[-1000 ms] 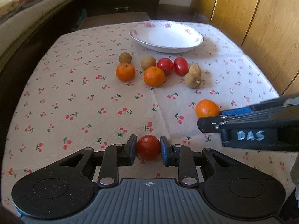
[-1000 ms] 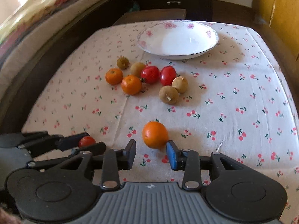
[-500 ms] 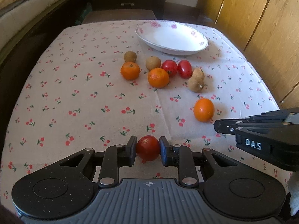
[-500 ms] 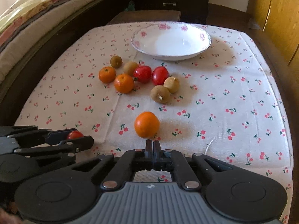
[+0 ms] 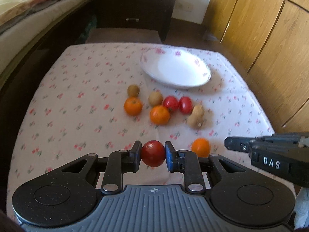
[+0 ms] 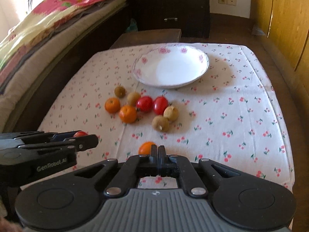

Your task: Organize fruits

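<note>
bowl (image 5: pixel 202 77) empty | left tongs (image 5: pixel 152 153) pinching tomato (image 5: pixel 153 153) | right tongs (image 6: pixel 158 151) pressed together, nothing held | all fruit left, orange (image 6: pixel 145 147) nearest

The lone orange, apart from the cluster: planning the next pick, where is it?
In the right wrist view, the lone orange lies on the tablecloth just behind the shut right gripper, nearer than the kiwis.

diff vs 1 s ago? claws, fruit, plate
The right claw snapped shut on nothing; the lone orange it had bracketed stays on the cloth. Both claws rose, so the tomato clamped in the left claw now hangs above the table. The fruit cluster and the empty plate are unchanged.
</note>
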Demonstrator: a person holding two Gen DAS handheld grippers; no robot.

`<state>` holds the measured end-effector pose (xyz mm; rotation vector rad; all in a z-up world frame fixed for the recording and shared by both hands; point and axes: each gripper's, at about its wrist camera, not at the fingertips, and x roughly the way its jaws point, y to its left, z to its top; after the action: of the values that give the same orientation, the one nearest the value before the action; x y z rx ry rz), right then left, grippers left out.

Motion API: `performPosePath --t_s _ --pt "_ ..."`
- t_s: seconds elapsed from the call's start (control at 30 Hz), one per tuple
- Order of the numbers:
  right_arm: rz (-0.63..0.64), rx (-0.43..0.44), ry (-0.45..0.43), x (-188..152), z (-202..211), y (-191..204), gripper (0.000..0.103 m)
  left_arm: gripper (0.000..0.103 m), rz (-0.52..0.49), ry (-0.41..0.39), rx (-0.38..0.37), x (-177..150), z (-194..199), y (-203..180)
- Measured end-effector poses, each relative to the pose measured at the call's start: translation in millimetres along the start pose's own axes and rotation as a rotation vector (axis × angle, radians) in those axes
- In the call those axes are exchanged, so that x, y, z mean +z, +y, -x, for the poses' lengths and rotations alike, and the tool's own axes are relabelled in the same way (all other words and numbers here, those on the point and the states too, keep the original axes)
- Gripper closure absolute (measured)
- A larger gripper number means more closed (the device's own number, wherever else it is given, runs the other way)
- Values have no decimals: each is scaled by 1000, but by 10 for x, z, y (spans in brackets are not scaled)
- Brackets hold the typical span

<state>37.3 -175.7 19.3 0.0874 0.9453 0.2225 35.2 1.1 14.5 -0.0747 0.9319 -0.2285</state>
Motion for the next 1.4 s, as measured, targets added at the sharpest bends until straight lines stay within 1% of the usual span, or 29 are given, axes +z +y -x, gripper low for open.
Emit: performPosePath --t_s 0.23,0.27,0.3,0.37,0.43,0.53,0.67,0.8,0.93,1.03,1.13,1.17,1.2,1.23,1.4 --pt "-31 21 4 217 -109 -107 97 70 24 -20 -46 270 -186 -43" --pt "-31 47 25 201 -119 -98 97 70 34 -27 -52 298 -191 -26" --pt "-32 64 27 168 -118 -83 97 70 41 -32 -60 312 -186 -8" --pt "-11 81 34 127 -146 -38 96 70 50 -32 -72 313 -197 16" --pt "-30 106 76 102 -234 -29 96 70 53 -18 -71 289 -224 32" --pt "-20 90 113 84 -350 18 92 70 50 -6 -67 271 -260 44" --pt "-38 105 84 118 -369 5 85 70 71 1 -65 274 -287 101" --pt "-49 133 83 130 -379 8 82 69 75 5 -68 275 -305 116" --pt "-65 134 79 173 -405 18 81 69 83 9 -71 273 -317 130" --pt "-67 107 68 200 -372 1 81 69 84 3 -65 271 -305 156" --pt "-61 78 80 194 -399 -3 76 69 101 8 -69 267 -314 195" --pt "-47 60 89 179 -426 13 72 69 102 10 -69 265 -323 191" --pt "-20 21 85 166 -442 46 71 69 102 11 -70 263 -330 183" --pt "-5 7 92 160 -462 58 70 69 101 11 -73 262 -331 178" --pt "-13 -14 140 114 -600 20 70 69 97 16 -75 251 -339 166"
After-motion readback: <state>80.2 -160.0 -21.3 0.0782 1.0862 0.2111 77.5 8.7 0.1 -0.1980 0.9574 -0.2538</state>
